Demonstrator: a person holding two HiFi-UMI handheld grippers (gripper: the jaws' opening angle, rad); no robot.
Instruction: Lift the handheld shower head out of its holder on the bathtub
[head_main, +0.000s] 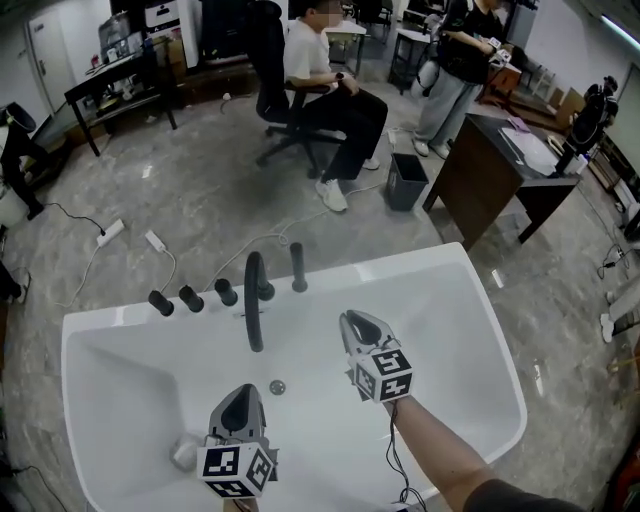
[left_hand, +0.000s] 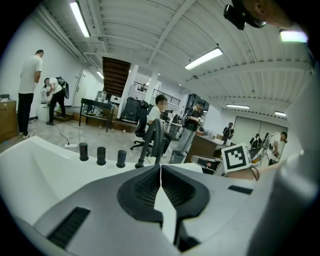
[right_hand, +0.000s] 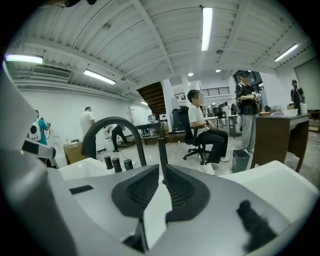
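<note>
Left gripper: jaws pressed together, tips meeting, nothing between them. Low over the near side of the white bathtub, pointed at the far rim and tilted a little downward, marker cube at the rear; holding hand out of view.

Three black knobs: in a row on the far rim, left of the spout.

Black arched spout: curving over the basin above the drain.

Handheld shower head: black, upright on the far rim, just right of the spout, touched by neither gripper.

Right gripper: jaws drawn together, empty. Over the basin, well short of the shower head, aimed toward it, tilted slightly downward; bare forearm reaching in from the lower right.
</note>
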